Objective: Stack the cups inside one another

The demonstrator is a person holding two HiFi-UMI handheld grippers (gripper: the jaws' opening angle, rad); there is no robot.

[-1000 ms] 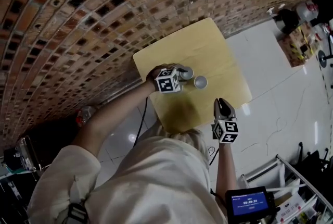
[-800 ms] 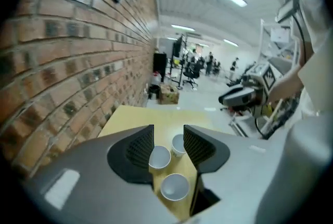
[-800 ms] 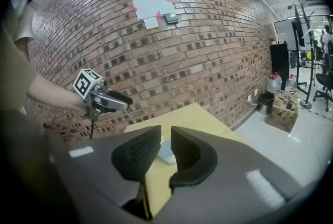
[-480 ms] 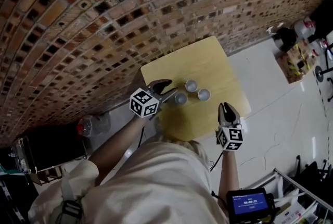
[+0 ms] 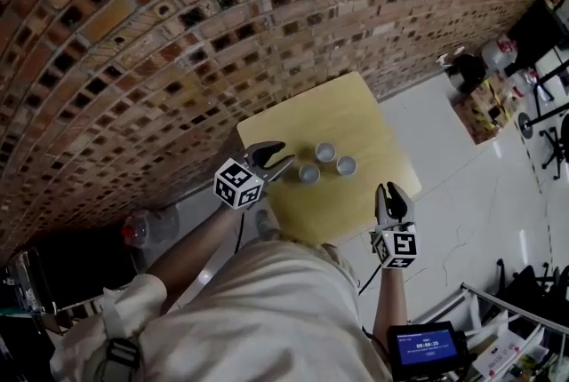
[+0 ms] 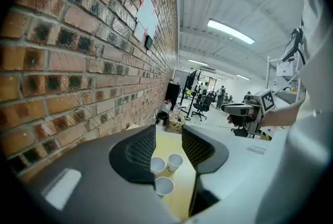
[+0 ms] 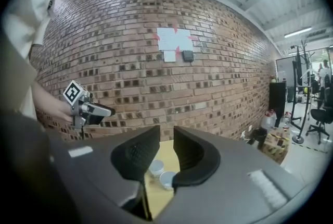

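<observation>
Along the far side of the scene a red-brown brick wall (image 5: pixel 133 34) fills most of the head view, with a glossy white floor (image 5: pixel 462 185) to the right. Against the wall stands a square pale wooden surface (image 5: pixel 356 109).

The left claw (image 5: pixel 277 156) hangs over the left edge of the surface, raised clear of the wood. Its jaws are spread and have just been closing a little. Nothing is pinched between them, and the left gripper view shows only air in the gap, with the cups lower down. The right claw (image 5: pixel 392 191) hangs over the near right edge, also lifted. Its jaws stand apart with a narrower gap, have just been opening, and hold nothing.

Three small white paper cups (image 5: pixel 325 153) stand in the middle of the surface. They are upright with mouths up, close together, and none sits inside another, so the stacking looks not yet begun.

The cups lie ahead of and below both claws, with their long axes vertical. The leftmost cup (image 5: pixel 308 173) is just beside the left claw, so that claw is the nearer. The right claw is well apart from the rightmost cup (image 5: pixel 346 165). A grasp probably calls for coming down and closing on a cup's wall from the side.
</observation>
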